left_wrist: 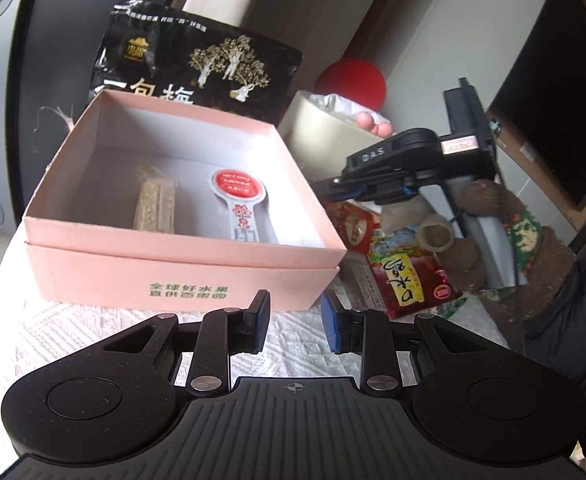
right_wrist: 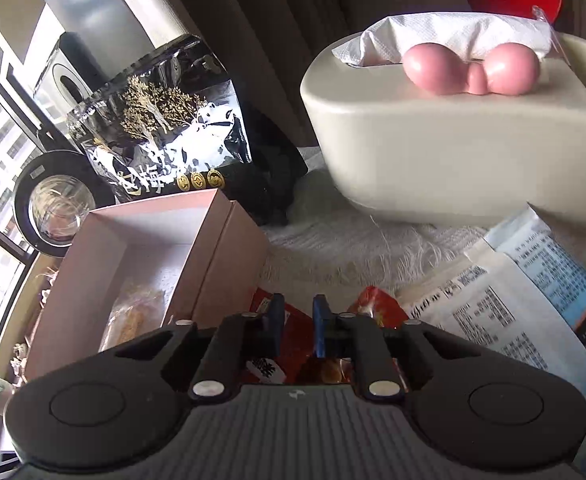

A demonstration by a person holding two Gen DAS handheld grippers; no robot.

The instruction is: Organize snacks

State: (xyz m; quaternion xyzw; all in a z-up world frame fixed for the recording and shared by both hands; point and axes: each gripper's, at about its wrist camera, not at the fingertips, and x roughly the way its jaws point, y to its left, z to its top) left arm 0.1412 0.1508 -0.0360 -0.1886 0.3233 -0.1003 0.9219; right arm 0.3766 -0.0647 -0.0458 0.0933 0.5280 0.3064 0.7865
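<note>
The left gripper (left_wrist: pixel 295 322) hovers low over the white textured cloth (left_wrist: pixel 73 332), just in front of the pink cardboard box (left_wrist: pixel 181 272). Its blue-padded jaws stand apart with nothing between them. The box is open at the top, and two things lie on its white floor: a clear-wrapped pale snack bar (left_wrist: pixel 155 204) toward the left, and a white spoon-shaped packet with a round red label (left_wrist: pixel 239 200) toward the right, the two apart from each other. A large black snack bag with gold trees (left_wrist: pixel 197 68) stands upright right behind the box.

To the right of the box, the right gripper (left_wrist: pixel 377 184) points down over a heap of small snack packets, among them a red packet with a yellow-green label (left_wrist: pixel 409 276) lying just beside the box's right front corner.

In the right wrist view, the right gripper's (right_wrist: pixel 297 326) jaws are only narrowly apart, directly above a red snack packet (right_wrist: pixel 293 340); whether the pads are actually touching it cannot be told. The pink box (right_wrist: pixel 229 264) lies to that gripper's left, with the wrapped bar (right_wrist: pixel 133 320) showing inside. Beyond stand the black bag (right_wrist: pixel 161 128) and a cream tissue box (right_wrist: pixel 433 140) with white tissue (right_wrist: pixel 453 32) and a pink ornament (right_wrist: pixel 473 68) on top. Printed paper packets (right_wrist: pixel 513 300) lie to the right.
</note>
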